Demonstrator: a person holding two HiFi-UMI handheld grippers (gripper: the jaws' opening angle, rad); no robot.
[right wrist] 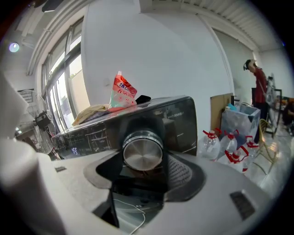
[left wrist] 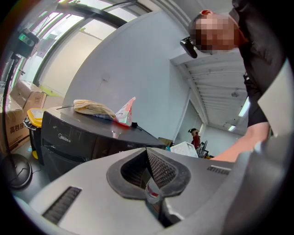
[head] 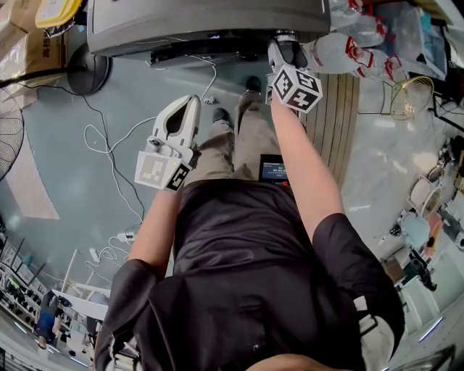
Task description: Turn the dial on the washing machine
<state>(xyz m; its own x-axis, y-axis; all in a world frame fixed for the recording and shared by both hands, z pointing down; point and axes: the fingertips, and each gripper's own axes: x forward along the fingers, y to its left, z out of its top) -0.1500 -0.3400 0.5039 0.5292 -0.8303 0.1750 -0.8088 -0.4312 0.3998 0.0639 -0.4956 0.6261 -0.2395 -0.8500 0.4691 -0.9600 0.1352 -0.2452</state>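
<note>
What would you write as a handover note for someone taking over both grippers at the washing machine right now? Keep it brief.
Right gripper: up against the front panel of the washing machine, with its jaws closed around the silver dial.
Left gripper: jaws together and empty, held back from the machine and to its left.
Done: the dial has been reached and gripped.
Left: rotate the dial, then open the jaws and draw back. These pictures do not show how far it has turned, if at all.

A red pouch [right wrist: 123,94] stands beside a cloth [right wrist: 92,113].
</note>
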